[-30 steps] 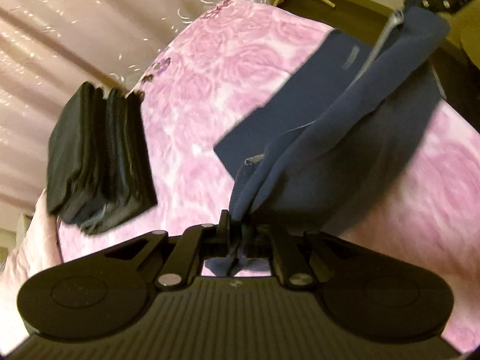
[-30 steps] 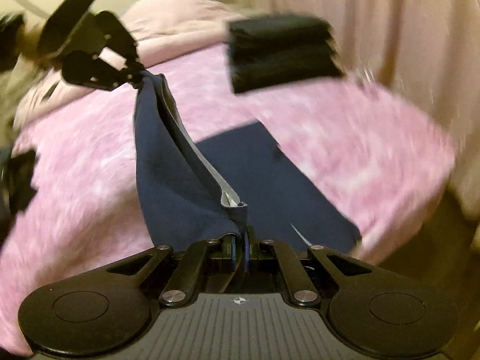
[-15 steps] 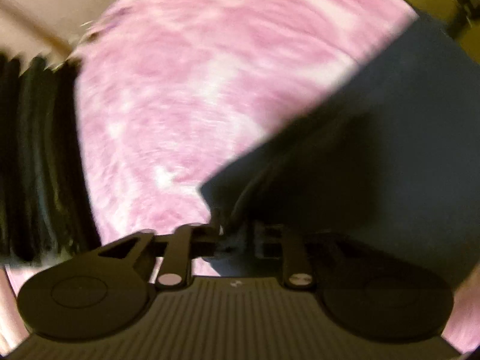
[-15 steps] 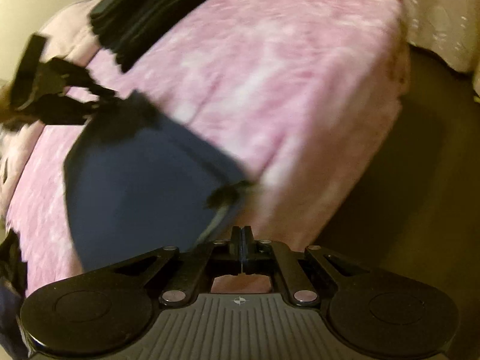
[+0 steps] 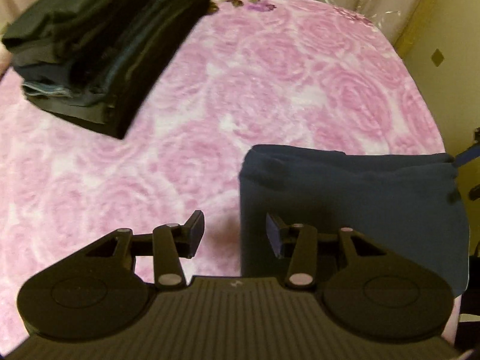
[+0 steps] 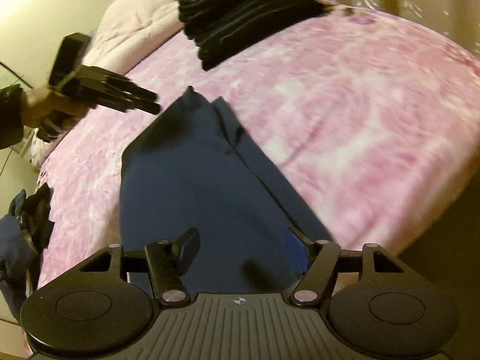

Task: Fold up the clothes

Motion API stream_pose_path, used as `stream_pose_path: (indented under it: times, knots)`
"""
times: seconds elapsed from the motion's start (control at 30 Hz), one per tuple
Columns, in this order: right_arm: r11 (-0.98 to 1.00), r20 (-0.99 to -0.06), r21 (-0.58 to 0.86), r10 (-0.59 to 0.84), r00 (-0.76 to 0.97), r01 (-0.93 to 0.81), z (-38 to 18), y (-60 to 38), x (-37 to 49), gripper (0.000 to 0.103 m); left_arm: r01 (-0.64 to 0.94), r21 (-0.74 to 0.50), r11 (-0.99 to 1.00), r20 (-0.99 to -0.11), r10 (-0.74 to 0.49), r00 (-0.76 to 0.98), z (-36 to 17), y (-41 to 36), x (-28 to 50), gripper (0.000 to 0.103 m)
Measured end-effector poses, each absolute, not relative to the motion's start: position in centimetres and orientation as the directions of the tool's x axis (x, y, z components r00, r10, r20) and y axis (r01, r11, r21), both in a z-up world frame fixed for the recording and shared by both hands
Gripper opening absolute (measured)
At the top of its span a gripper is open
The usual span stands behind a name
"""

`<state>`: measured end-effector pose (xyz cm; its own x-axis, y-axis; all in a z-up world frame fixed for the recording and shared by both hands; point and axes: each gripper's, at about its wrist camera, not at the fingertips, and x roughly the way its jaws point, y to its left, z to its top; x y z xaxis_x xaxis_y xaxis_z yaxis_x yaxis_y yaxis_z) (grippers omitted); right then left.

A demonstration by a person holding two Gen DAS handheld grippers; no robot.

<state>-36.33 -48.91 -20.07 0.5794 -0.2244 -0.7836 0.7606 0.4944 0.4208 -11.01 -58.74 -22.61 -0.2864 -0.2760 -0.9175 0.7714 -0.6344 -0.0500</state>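
A folded navy garment [image 5: 354, 198] lies flat on the pink rose-patterned bed cover [image 5: 240, 90], near the bed's edge; it also shows in the right wrist view [image 6: 195, 186]. My left gripper [image 5: 234, 237] is open and empty, hovering over the garment's left edge. My right gripper [image 6: 243, 249] is open and empty, just above the garment's near end. The left gripper also shows in the right wrist view [image 6: 141, 103], held in a hand beside the garment's far corner.
A stack of folded dark clothes [image 5: 99, 39] sits at the far side of the bed, also in the right wrist view [image 6: 246, 9]. Loose dark clothing [image 6: 27, 219] lies at the left edge. Curtains hang behind the bed. The floor [image 6: 435, 255] drops off to the right.
Both grippers held the navy garment up a second ago. They laid it down folded on the bed, then opened and let go of it.
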Motion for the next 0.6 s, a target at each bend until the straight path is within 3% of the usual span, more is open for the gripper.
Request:
stream_pose_path:
  times: [0.17, 0.2, 0.23, 0.27, 0.37, 0.6]
  knots:
    - [0.505, -0.833, 0.355, -0.212, 0.512, 0.787, -22.6, -50.6, -34.8, 0.066, 0.734, -0.144, -0.664, -0.905, -0.213, -0.369, -25.5, -61.1, -12.2, 0.035]
    - [0.494, -0.839, 0.354, -0.208, 0.503, 0.794, -23.0, -50.7, -35.0, 0.062, 0.725, -0.161, -0.670, -0.902, -0.198, -0.384, -25.9, -61.5, -12.4, 0.034]
    - [0.483, -0.844, 0.354, -0.204, 0.495, 0.801, -23.5, -50.9, -35.1, 0.055, 0.715, -0.173, -0.678, -0.901, -0.184, -0.393, -26.2, -61.7, -12.7, 0.025]
    - [0.471, -0.850, 0.354, -0.200, 0.488, 0.808, -23.9, -51.0, -35.3, 0.040, 0.705, -0.180, -0.686, -0.901, -0.171, -0.397, -26.4, -61.9, -12.9, 0.017]
    - [0.426, -0.862, 0.361, -0.186, 0.471, 0.830, -24.0, -50.9, -35.8, 0.001, 0.686, -0.190, -0.703, -0.898, -0.159, -0.411, -26.1, -61.8, -13.1, 0.006]
    - [0.427, -0.860, 0.298, -0.269, 0.434, 0.854, -18.1, -50.1, -36.6, 0.000, 0.648, -0.206, -0.734, -0.853, -0.189, -0.486, -22.6, -61.9, -13.1, 0.005]
